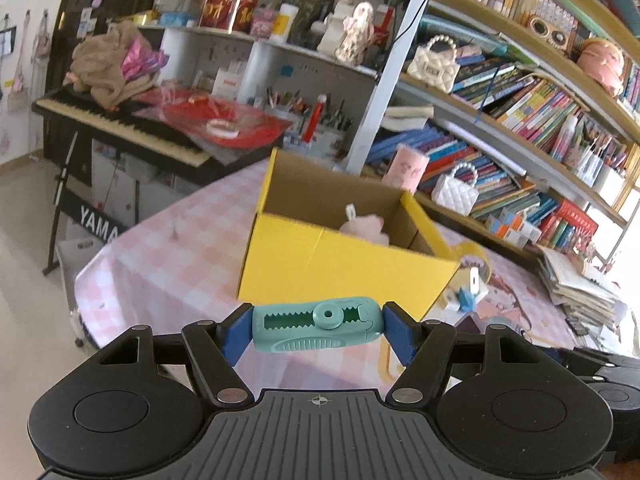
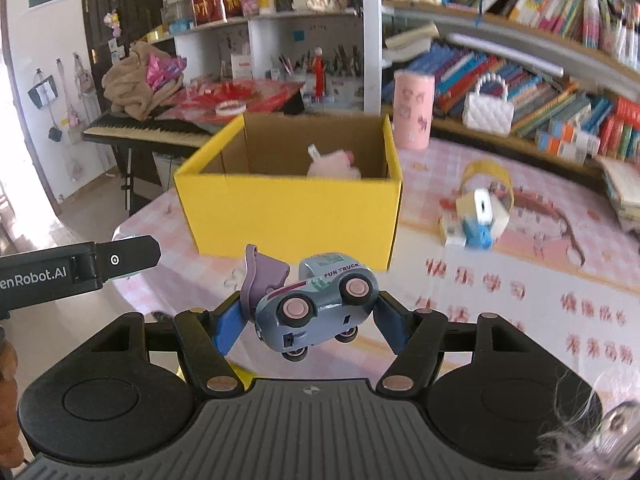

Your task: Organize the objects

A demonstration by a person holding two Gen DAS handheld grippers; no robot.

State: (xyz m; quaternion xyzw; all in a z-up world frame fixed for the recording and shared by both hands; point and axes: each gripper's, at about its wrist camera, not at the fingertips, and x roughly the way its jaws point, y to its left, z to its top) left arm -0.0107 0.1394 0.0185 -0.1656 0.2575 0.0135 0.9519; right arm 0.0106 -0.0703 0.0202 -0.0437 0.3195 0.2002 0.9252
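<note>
Left gripper (image 1: 318, 330) jaws clamped on teal clip (image 1: 316, 323), right gripper (image 2: 308, 320) jaws gripping toy truck (image 2: 318, 306), both above counter (image 2: 500, 300), yellow box (image 2: 292, 210) at 12 o'clock, pink plush (image 2: 334, 166) inside

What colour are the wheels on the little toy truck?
Pink hubs with black tyres on the toy truck, clearest in the right wrist view.

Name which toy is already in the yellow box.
The pink plush toy lies inside the yellow box; the toy truck is gripped outside it.
</note>
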